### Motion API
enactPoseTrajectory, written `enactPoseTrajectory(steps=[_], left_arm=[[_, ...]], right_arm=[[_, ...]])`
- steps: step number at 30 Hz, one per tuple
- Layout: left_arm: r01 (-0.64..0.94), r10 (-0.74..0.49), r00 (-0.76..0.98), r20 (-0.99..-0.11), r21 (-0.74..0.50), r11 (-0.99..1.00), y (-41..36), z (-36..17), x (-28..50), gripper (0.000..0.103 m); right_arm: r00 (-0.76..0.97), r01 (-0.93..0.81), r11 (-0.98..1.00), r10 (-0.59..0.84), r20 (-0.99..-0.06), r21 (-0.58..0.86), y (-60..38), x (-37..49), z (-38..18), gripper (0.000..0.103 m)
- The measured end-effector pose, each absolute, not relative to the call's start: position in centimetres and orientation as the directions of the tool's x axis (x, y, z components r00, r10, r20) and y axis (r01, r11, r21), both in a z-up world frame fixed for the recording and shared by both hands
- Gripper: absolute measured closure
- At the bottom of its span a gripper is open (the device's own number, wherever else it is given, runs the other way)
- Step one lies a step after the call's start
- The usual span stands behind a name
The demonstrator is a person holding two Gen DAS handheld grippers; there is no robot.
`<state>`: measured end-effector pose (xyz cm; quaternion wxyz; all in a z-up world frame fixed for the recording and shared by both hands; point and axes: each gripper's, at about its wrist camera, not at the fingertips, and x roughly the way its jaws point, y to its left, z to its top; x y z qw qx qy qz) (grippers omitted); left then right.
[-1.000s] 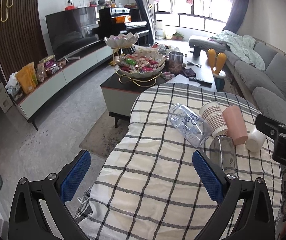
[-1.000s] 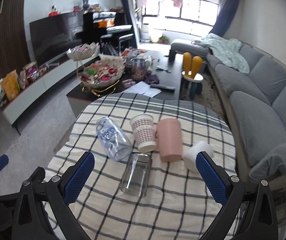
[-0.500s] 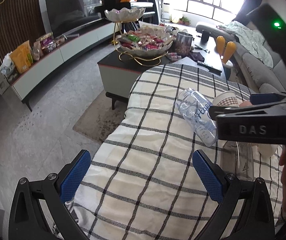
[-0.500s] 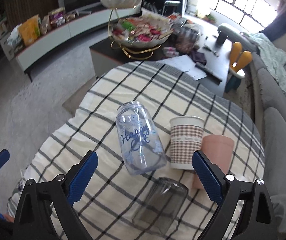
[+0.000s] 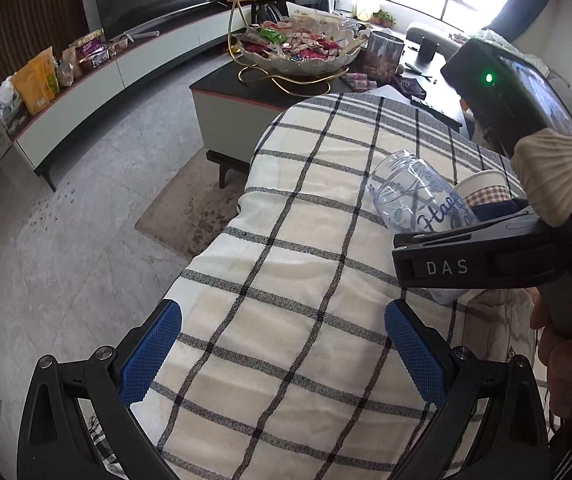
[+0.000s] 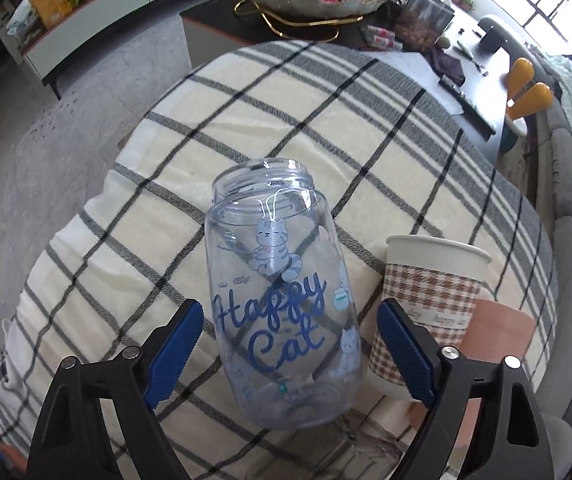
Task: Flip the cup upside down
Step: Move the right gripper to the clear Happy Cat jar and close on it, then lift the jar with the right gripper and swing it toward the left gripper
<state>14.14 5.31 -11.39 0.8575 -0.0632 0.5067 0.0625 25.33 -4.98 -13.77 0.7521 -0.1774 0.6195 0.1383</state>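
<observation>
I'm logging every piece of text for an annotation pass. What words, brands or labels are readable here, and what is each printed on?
"Happy Cat": blue script on the clear cup lying on its side between the right gripper fingers.
"DAS": white letters on the right gripper's black body, seen from the left wrist view.
Small script on the checked paper cup band: too blurred to read.
Snack bags on the TV bench: print too small to read.

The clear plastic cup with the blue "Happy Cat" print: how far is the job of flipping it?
Nothing is flipped yet: the clear plastic "Happy Cat" cup lies on its side on the checked tablecloth. In hand: the right tongs are open around its body, pads not visibly touching. Left: close, lift, turn it mouth down. The left tongs are open and hold nothing.
</observation>
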Motion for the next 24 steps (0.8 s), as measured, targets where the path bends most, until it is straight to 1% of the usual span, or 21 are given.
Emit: enactPoseTrajectory(steps=[2,4,11,17,22,24], left_arm=[[-0.177,0.045,0.475,-0.879,-0.045,0.983,5.4,-11.6,14.3,0.0],[-0.182,0.049,0.471,-0.881,-0.043,0.982,5.7,-11.8,14.4,0.0],[-0.185,0.042,0.478,-0.878,-0.053,0.981,6.3,-11.6,14.3,0.0],[-0.178,0.051,0.512,-0.857,-0.047,0.983,7.7,-9.8,12.9,0.0],[-0.188,0.066,0.551,-0.832,-0.046,0.981,9.8,-7.6,10.5,0.0],[-0.187,0.068,0.577,-0.814,-0.05,0.981,10.7,-6.5,9.2,0.0]], right_arm=[[0.17,-0.426,0.901,-0.012,-0.985,-0.084,-4.9,25.6,-14.5,0.026],[0.168,-0.417,0.905,-0.019,-0.986,-0.089,-4.9,25.7,-14.8,0.027],[0.184,-0.385,0.921,0.014,-0.983,-0.058,-4.9,25.1,-13.7,0.028],[0.237,-0.325,0.945,0.067,-0.969,-0.014,-5.1,23.3,-10.1,0.028],[0.276,-0.227,0.969,0.158,-0.948,0.095,-5.8,20.3,-6.6,0.028],[0.3,-0.161,0.975,0.199,-0.933,0.156,-6.8,18.7,-5.6,0.028]])
